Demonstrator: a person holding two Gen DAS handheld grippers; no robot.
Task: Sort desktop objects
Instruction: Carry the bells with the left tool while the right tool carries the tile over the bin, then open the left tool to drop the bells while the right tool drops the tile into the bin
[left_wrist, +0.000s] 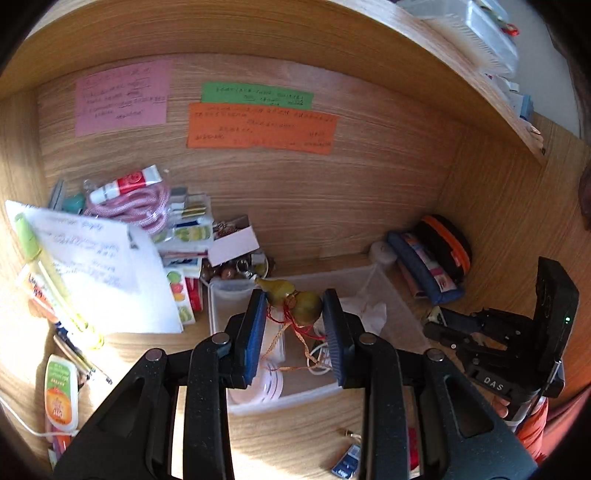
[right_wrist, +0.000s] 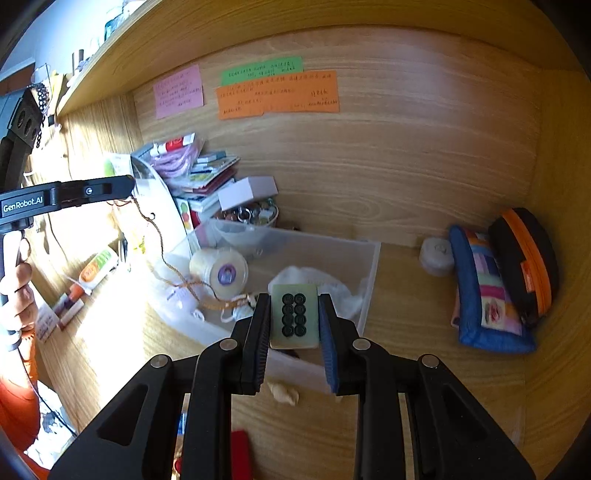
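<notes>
My left gripper (left_wrist: 295, 306) is shut on a small olive gourd charm (left_wrist: 295, 301) with red and tan cords (left_wrist: 291, 343) hanging down, held above a clear plastic bin (left_wrist: 391, 295). In the right wrist view the left gripper (right_wrist: 125, 186) shows at the left with the cord (right_wrist: 162, 258) trailing into the bin (right_wrist: 369, 273). My right gripper (right_wrist: 294, 321) is shut on a pale green tile with black dots (right_wrist: 294, 319), held over the bin's near wall. The bin holds a tape roll (right_wrist: 219, 271), white tissue (right_wrist: 325, 284) and a white cable.
A cluttered pile (left_wrist: 147, 221) of papers, pink rope, a tube and packets lies at the back left. A blue pouch (right_wrist: 487, 295) and a black-orange case (right_wrist: 524, 258) lie at the right. Coloured notes (left_wrist: 258, 122) hang on the back wall. A balm tube (left_wrist: 59, 391) lies at the left.
</notes>
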